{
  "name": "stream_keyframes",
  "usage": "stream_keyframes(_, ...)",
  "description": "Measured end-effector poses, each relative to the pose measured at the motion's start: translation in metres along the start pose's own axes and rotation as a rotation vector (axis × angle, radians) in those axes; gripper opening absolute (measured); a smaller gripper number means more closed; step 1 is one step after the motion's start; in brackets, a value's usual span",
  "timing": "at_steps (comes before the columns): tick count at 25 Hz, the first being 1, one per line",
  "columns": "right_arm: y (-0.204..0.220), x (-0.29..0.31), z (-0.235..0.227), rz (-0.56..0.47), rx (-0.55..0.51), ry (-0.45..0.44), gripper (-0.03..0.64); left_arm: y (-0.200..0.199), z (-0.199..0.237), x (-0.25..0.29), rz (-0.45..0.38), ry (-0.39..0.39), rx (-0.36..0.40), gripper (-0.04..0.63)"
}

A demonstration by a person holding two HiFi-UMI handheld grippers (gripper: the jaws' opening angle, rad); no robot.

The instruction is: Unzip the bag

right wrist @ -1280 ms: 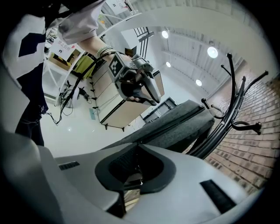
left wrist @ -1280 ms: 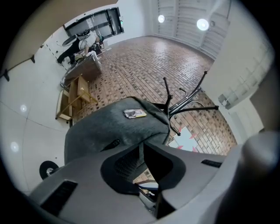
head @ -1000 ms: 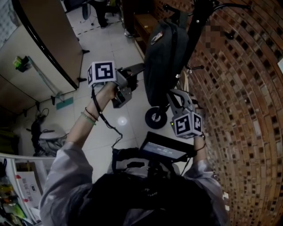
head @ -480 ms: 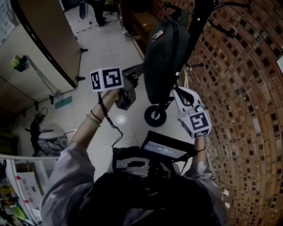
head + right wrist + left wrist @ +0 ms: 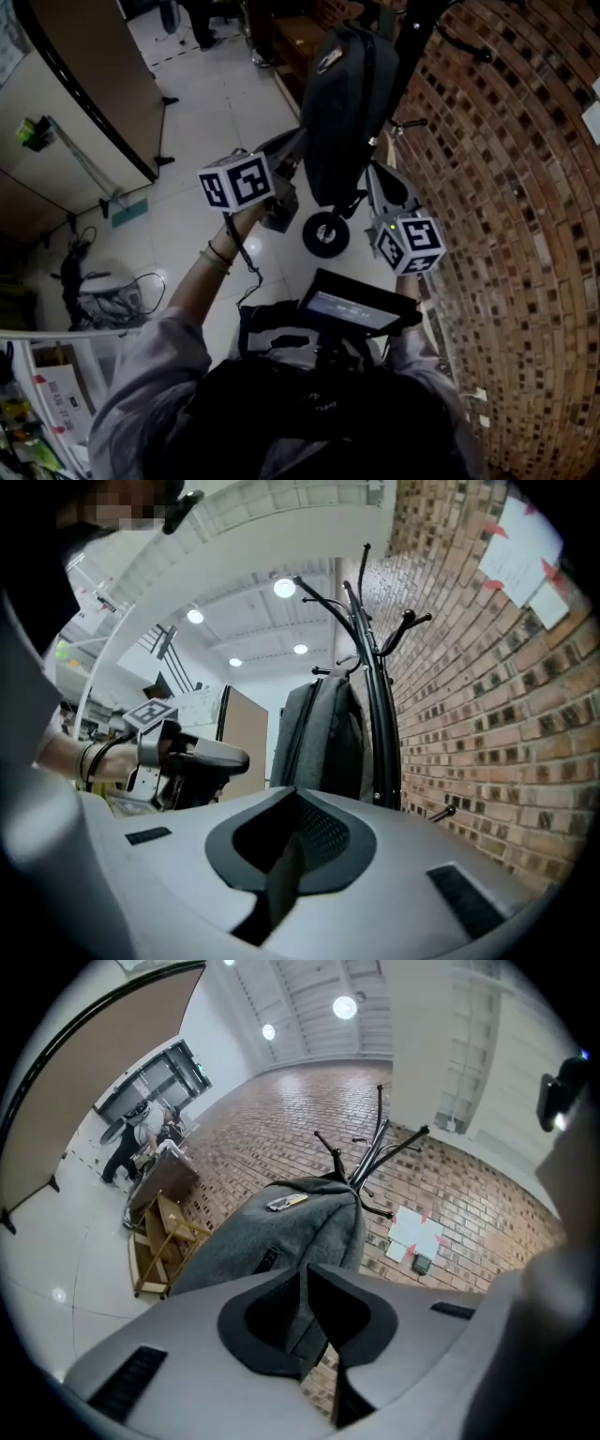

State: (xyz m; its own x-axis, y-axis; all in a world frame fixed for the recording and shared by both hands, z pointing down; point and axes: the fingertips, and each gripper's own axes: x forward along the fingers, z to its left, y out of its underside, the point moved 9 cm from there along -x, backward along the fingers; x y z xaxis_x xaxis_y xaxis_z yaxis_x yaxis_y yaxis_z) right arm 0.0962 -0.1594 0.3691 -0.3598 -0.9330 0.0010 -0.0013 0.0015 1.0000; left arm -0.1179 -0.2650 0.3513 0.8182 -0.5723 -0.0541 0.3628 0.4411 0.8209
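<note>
Bag [image 5: 347,103] hangs on coat stand [image 5: 375,667], ahead of claws, untouched. My right claw [image 5: 298,803] just closed, empty; left claw [image 5: 305,1274] all but closed, empty. Locate zip pull first; left steadies fabric, right pinches pull squarely.

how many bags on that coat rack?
1: a grey backpack hangs on the coat rack beside the brick wall. Its far side is hidden, so another could sit behind it.

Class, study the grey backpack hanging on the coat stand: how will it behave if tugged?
The backpack is probably floppy: its soft fabric sags from the coat stand. Hanging free, it would likely swing when pulled rather than stay put. Its slim profile suggests it is light.
</note>
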Motion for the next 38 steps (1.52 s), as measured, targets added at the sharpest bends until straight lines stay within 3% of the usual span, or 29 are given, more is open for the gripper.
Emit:
stream_keyframes(4,-0.001,0.001,0.000,-0.035,0.102,0.038,-0.005,0.010,-0.001,-0.003,-0.016,-0.028,0.054,0.032)
stream_keyframes(8,0.001,0.003,0.006,-0.036,0.111,0.042,-0.006,0.021,-0.002,-0.006,-0.017,-0.060,0.114,0.032)
stream_keyframes(14,0.004,0.005,0.006,-0.038,0.123,0.044,-0.008,0.025,-0.001,-0.006,-0.006,-0.075,0.139,0.032)
stream_keyframes(38,0.007,0.006,0.002,-0.024,0.134,0.029,-0.008,0.029,-0.001,-0.003,0.014,-0.092,0.117,0.032)
